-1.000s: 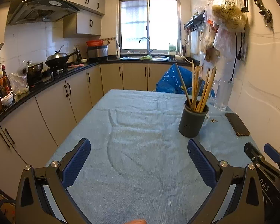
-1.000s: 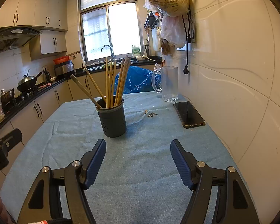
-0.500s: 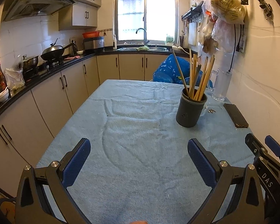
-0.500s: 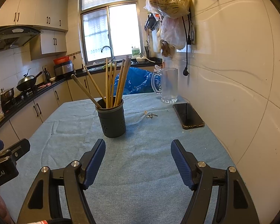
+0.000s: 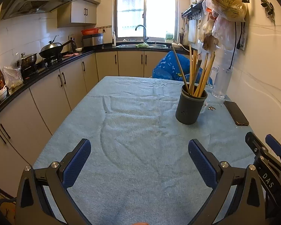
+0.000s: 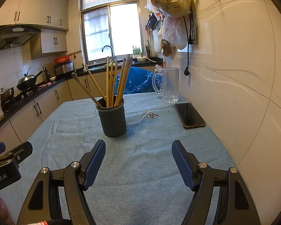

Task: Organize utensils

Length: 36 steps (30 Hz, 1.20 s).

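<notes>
A dark grey utensil holder (image 5: 190,107) stands upright on the blue tablecloth (image 5: 133,131), to the right of the table's middle, and shows in the right wrist view too (image 6: 112,120). Several wooden chopsticks (image 5: 198,75) stand in it (image 6: 114,82). My left gripper (image 5: 139,161) is open and empty above the near part of the table. My right gripper (image 6: 138,161) is open and empty, a little in front of the holder. The right gripper also shows at the right edge of the left wrist view (image 5: 267,155).
A black phone (image 6: 189,115) lies by the right wall, with a glass mug (image 6: 168,84) behind it and small scraps (image 6: 152,114) between. A blue bag (image 5: 170,65) sits past the table's far end. Kitchen counters run along the left, with a sink under the window.
Both grippers have drawn back and risen slightly from the holder, which looks a little farther away. Both stay open and empty.
</notes>
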Tool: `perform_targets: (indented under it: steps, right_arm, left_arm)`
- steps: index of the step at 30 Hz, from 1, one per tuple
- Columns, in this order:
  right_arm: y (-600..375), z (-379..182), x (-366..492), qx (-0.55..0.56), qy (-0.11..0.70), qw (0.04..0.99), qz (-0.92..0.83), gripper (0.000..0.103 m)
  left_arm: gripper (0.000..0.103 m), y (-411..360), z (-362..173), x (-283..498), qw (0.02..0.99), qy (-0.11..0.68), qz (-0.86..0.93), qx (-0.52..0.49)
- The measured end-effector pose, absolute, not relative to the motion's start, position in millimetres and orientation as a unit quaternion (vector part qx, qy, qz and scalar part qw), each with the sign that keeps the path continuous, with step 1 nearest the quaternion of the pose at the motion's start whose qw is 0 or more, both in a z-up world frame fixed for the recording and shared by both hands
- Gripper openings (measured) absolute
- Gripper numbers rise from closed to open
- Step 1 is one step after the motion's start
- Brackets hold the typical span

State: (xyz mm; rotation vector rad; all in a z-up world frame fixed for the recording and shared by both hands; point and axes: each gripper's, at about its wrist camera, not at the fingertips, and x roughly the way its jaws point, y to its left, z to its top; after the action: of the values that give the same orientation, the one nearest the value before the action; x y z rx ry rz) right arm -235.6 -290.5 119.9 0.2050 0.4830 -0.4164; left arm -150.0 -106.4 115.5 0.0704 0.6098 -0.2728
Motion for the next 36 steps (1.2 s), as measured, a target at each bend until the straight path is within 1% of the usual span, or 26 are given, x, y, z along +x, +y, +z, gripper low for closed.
perform_targets:
  steps: [36]
  right_arm:
    - [-292.1,113.9,-231.1,0.096,0.236,0.947,-0.194,0.080]
  left_arm:
    - [0.103,-107.7,104.9,-143.2,0.935,0.324,-0.139,0.033]
